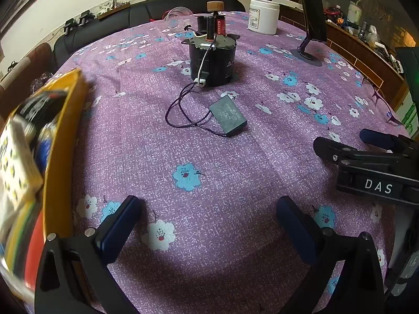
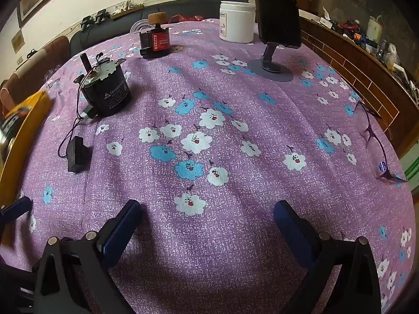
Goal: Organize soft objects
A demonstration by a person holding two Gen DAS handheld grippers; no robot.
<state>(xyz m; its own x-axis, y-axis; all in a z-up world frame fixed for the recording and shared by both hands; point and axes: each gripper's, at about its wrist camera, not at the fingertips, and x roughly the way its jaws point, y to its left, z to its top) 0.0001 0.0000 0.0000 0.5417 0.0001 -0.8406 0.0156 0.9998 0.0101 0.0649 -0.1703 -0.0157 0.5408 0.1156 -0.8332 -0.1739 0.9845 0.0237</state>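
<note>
Both tools are hanging over the worktop (image 2: 235, 235) with its purple flowered cloth, tilted down at it. The left tool (image 1: 208, 217) has its 2 blue-padded fingers spread wide with nothing but cloth between them, and the right tool (image 2: 207, 221) is the same, wide apart and empty.

The only real container for the soft stuff is the yellow bin (image 1: 65, 141) at the left edge of the worktop. It's packed and badly blurred, so I can only half make out what's in it: a white patterned packet (image 1: 15, 167), probably something soft, plus dark, blue and red items underneath.

At the far side there's a white plastic tub (image 2: 237, 22) with its lid on, contents hidden. Also out on the cloth: a black motor (image 1: 212, 60) wired to a small grey box (image 1: 229, 117), a phone stand (image 2: 275, 65), and purple glasses (image 2: 377, 141) near the right edge.
</note>
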